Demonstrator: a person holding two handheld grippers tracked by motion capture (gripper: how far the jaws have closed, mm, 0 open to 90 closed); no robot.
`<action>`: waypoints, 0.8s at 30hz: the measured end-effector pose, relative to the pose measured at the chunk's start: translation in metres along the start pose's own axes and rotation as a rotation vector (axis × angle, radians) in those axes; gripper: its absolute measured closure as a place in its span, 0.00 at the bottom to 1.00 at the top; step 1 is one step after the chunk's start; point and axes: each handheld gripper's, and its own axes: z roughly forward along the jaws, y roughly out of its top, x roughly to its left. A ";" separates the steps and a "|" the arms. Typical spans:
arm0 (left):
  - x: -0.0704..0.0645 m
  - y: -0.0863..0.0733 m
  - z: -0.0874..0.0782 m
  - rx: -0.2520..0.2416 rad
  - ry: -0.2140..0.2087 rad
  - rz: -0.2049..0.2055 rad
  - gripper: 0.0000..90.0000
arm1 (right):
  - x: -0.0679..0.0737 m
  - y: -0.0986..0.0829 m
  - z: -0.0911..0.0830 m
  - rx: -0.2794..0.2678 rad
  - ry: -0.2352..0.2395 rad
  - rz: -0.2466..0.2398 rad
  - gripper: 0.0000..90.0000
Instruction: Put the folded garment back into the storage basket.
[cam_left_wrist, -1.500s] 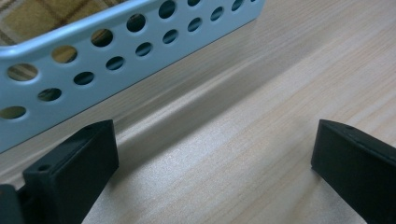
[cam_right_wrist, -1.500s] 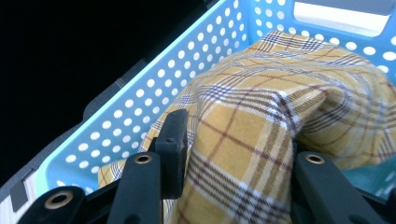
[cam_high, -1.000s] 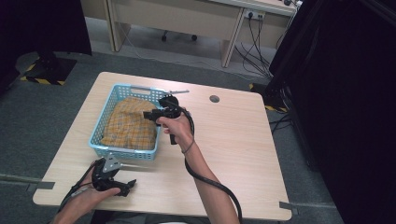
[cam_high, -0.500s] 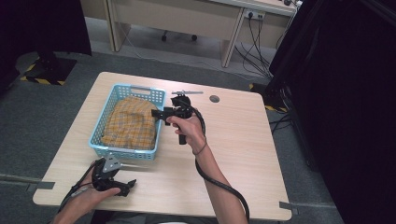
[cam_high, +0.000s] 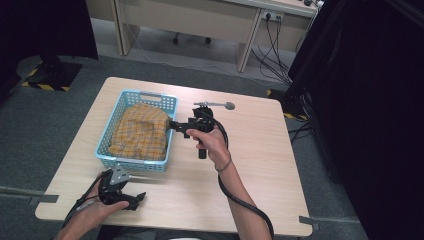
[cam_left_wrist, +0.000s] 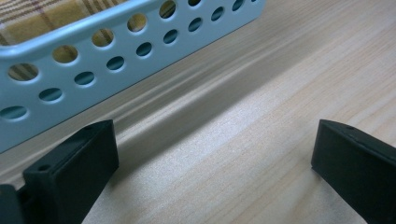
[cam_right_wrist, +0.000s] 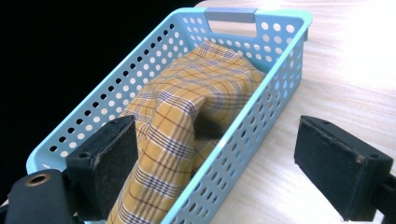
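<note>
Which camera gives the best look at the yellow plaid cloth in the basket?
The right gripper view: the cloth fills the blue basket, close, its folds and checks sharp. The high view shows it whole but small. The left gripper view catches a corner over the basket's rim.

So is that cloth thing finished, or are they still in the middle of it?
Looks mostly done: the yellow checked cloth lies bunched inside the blue basket. Nothing is in hand: the right tongs hang open at the basket's side, and the left tongs rest open on the table. What remains, if anything, I cannot tell.
</note>
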 end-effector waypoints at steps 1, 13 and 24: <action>0.000 0.000 0.000 0.000 0.000 0.000 0.00 | -0.001 -0.001 -0.001 -0.001 0.000 0.002 0.15; 0.000 0.000 0.000 -0.004 0.000 -0.002 0.00 | -0.008 -0.012 -0.009 -0.009 -0.011 0.025 0.09; 0.000 0.000 0.000 -0.003 0.002 -0.003 0.00 | -0.018 -0.024 -0.016 -0.014 -0.016 0.029 0.09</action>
